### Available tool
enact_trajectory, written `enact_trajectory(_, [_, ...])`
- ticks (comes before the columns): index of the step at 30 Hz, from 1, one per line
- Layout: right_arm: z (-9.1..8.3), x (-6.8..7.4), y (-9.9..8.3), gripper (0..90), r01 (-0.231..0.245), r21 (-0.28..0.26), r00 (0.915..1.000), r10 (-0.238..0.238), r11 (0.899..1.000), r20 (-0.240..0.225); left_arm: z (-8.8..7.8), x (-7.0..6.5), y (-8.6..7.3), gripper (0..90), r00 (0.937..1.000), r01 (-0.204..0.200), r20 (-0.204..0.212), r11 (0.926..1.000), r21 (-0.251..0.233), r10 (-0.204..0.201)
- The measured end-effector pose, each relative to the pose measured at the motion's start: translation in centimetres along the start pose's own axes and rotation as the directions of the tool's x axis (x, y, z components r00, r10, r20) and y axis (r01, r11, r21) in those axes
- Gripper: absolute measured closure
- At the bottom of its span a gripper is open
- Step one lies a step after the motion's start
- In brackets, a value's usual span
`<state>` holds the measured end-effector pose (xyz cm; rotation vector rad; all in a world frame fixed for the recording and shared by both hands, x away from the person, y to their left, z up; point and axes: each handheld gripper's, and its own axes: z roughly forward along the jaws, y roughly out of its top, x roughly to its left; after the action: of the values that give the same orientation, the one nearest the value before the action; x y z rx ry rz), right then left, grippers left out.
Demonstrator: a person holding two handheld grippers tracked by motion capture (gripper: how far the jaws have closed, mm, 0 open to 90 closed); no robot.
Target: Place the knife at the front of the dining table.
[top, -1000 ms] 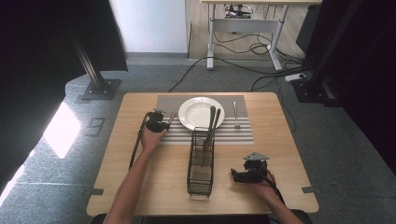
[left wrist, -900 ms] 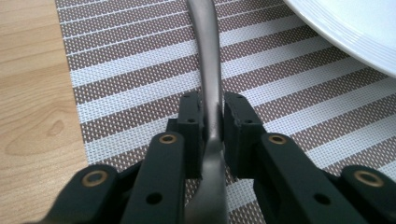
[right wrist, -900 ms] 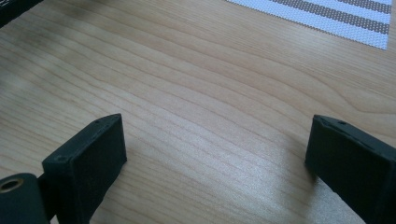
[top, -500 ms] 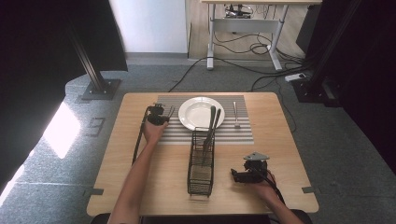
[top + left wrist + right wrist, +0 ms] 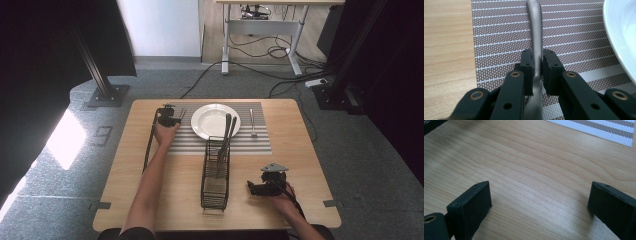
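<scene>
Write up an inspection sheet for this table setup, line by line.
Surface: wooden table with a striped placemat at the far side.
Job's things: metal utensil, probably a fork, held over the placemat left of the white plate.
Clutter: black wire caddy holding two dark-handled utensils; another utensil lies right of the plate.
Grippers: left claw shut on the utensil's handle; right claw open above bare wood, nothing between its jaws.
Cables: a cable trails from the left claw; more lie on the floor.
Surroundings: grey carpet, black frame posts, a desk behind.
</scene>
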<state>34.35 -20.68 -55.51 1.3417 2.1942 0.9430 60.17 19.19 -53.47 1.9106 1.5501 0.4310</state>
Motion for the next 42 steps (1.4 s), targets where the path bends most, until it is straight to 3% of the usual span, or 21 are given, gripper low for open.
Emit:
enact_trajectory(3, [0.0, 0.0, 0.0, 4.9, 0.000, 0.000, 1.0000, 0.000, 1.000, 0.001, -0.1, -0.2, -0.2, 71.7, 1.0000, -0.002, 0.008, 0.9999, -0.011, 0.003])
enact_trajectory(6, [0.0, 0.0, 0.0, 4.9, 0.001, 0.000, 1.0000, -0.001, 1.000, 0.001, -0.9, -0.2, -0.8, 60.6, 0.9992, -0.030, 0.027, 0.9991, -0.031, 0.031])
enact_trajectory(8, [0.0, 0.0, 0.0, 5.0, 0.001, -0.001, 1.0000, -0.001, 1.000, 0.005, -1.5, -0.1, -1.1, 57.7, 0.9985, -0.050, 0.022, 0.9983, -0.030, 0.050])
enact_trajectory(12, [0.0, 0.1, 0.0, 5.1, 0.000, -0.001, 1.0000, 0.000, 1.000, 0.006, -2.7, 0.3, -1.8, 54.1, 0.9982, -0.048, 0.033, 0.9983, -0.032, 0.049])
enact_trajectory(24, [0.0, 0.1, 0.0, 5.6, 0.000, 0.000, 1.0000, 0.000, 1.000, 0.005, -4.0, 0.5, -4.4, 50.8, 0.9943, -0.088, 0.061, 0.9961, 0.008, 0.087])
enact_trajectory(33, [-0.1, 0.1, 0.0, 5.7, 0.000, 0.001, 1.0000, 0.000, 1.000, 0.005, -4.4, 0.2, -5.1, 52.5, 0.9932, -0.093, 0.071, 0.9957, 0.000, 0.092])
enact_trajectory(42, [-0.2, 0.1, 0.0, 6.4, 0.007, 0.004, 1.0000, -0.007, 1.000, 0.001, -4.5, -1.0, -5.4, 53.3, 0.9900, -0.110, 0.089, 0.9940, 0.004, 0.109])
